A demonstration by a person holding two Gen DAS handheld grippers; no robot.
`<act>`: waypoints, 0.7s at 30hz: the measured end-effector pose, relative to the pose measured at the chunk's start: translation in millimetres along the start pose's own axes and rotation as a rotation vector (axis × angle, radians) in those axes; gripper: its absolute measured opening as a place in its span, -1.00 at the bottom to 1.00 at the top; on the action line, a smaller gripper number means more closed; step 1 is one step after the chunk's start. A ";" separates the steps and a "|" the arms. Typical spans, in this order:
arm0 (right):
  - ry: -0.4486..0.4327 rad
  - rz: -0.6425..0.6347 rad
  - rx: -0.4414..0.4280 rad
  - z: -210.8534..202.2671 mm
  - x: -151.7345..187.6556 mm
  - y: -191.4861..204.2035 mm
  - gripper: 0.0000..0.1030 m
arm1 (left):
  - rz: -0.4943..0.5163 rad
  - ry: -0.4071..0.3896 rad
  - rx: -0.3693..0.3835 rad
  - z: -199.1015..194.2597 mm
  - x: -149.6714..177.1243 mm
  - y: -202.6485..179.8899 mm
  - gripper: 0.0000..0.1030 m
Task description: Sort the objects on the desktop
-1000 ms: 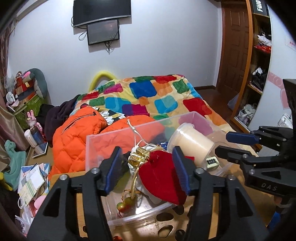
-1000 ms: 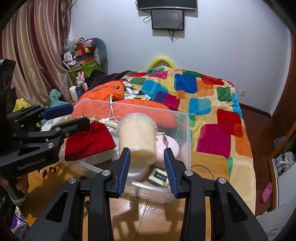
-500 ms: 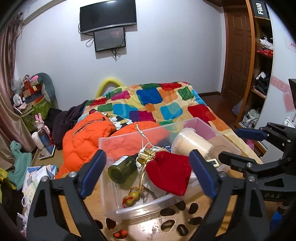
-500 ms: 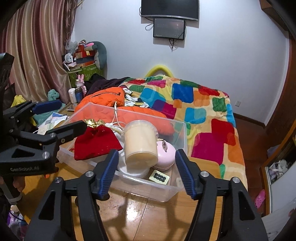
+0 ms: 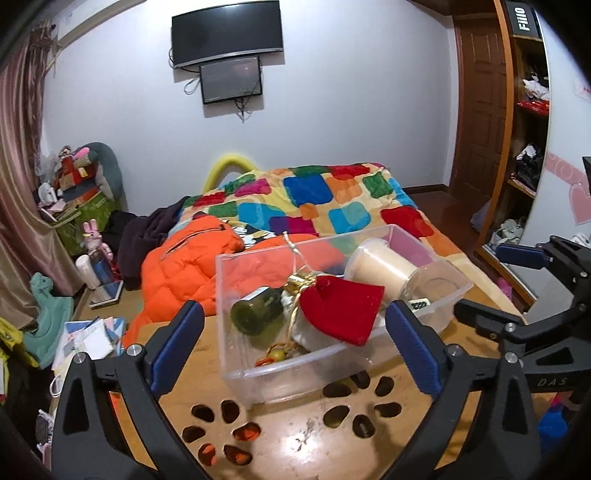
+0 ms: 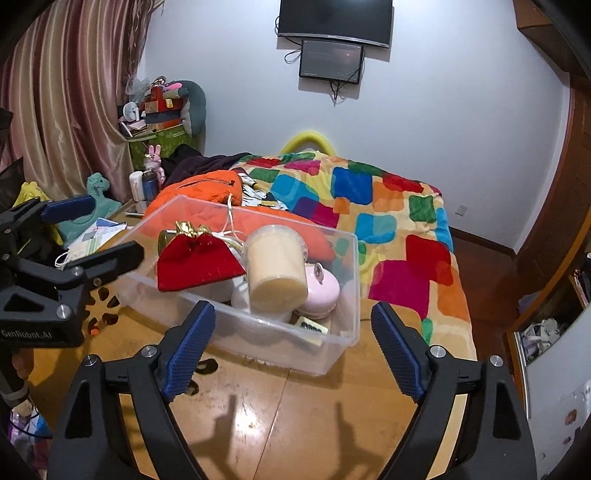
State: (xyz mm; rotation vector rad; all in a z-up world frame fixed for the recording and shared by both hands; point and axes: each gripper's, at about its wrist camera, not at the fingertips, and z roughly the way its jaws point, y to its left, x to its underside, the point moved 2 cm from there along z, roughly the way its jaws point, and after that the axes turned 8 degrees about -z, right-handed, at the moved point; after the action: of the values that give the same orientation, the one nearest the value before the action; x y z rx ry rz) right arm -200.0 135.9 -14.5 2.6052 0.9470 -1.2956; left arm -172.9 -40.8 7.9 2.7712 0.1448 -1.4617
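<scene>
Clear plastic bin (image 5: 258, 373) holds velvety red pouch (image 5: 341, 314), cylindrical cream jar (image 6: 275, 271).

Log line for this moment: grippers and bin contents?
left gripper: opening, empty | right gripper: opening, empty | clear bin: red pouch, cream jar, green bottle, pink case inside

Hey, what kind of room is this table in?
Most likely a bedroom: a bed with a colourful patchwork quilt, a wall-mounted TV, and a wooden door beside shelves.

White wall (image 5: 351, 129) with 2 screens (image 5: 227, 33) — bed (image 5: 332, 206), pink curtain (image 6: 66, 103).
</scene>
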 end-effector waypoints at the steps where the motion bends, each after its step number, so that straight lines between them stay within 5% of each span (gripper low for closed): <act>1: 0.003 0.001 0.001 -1.5 1.8 0.1 0.64 | 0.001 0.001 -0.006 -1.7 1.7 0.0 0.93; 21: -0.025 -0.008 0.025 -44.3 31.1 15.8 0.86 | -0.043 0.023 -0.002 -28.0 40.0 -2.8 0.94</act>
State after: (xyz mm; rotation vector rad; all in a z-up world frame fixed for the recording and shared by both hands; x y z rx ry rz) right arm -146.4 153.2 -12.4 2.6002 0.9440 -1.3465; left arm -127.6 -33.5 -9.2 2.8018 0.2064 -1.4379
